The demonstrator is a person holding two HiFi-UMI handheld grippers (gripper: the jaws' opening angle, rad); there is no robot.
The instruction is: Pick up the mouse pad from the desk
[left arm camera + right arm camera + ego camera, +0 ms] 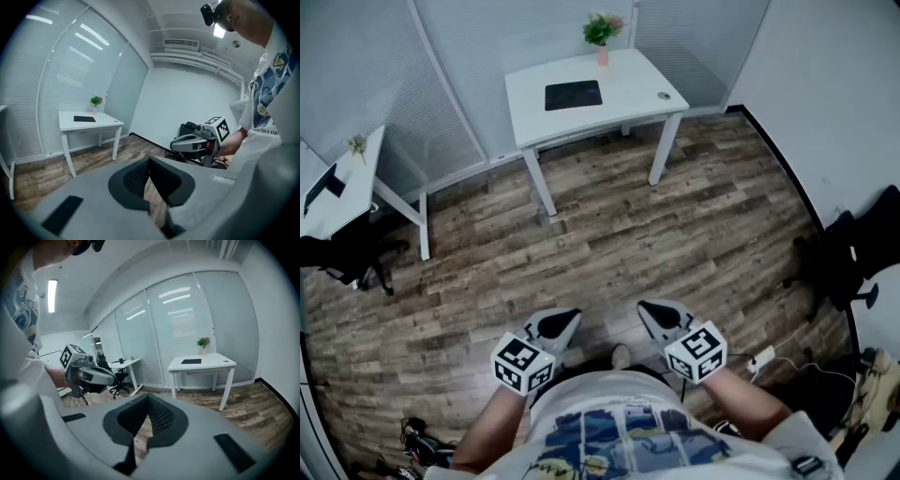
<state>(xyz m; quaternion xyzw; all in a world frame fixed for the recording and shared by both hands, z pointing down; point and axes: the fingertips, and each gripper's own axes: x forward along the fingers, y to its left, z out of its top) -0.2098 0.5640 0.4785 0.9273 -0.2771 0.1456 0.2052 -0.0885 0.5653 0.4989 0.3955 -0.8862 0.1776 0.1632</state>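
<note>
A black mouse pad (573,95) lies flat on a white desk (628,94) at the far end of the room, also seen as the mouse pad (85,119) and the mouse pad (191,361) from each gripper. My left gripper (564,324) and right gripper (654,316) are held close to the person's body, well short of the desk, over the wooden floor. Both are shut with nothing between the jaws. The left gripper view shows the right gripper (178,145) beside it; the right gripper view shows the left gripper (110,377).
A small potted plant (601,33) stands at the desk's back edge and a small round object (665,96) near its right edge. Another white desk (352,178) with a black chair (347,258) is at the left. A black chair (853,258) and cables (787,366) sit at the right.
</note>
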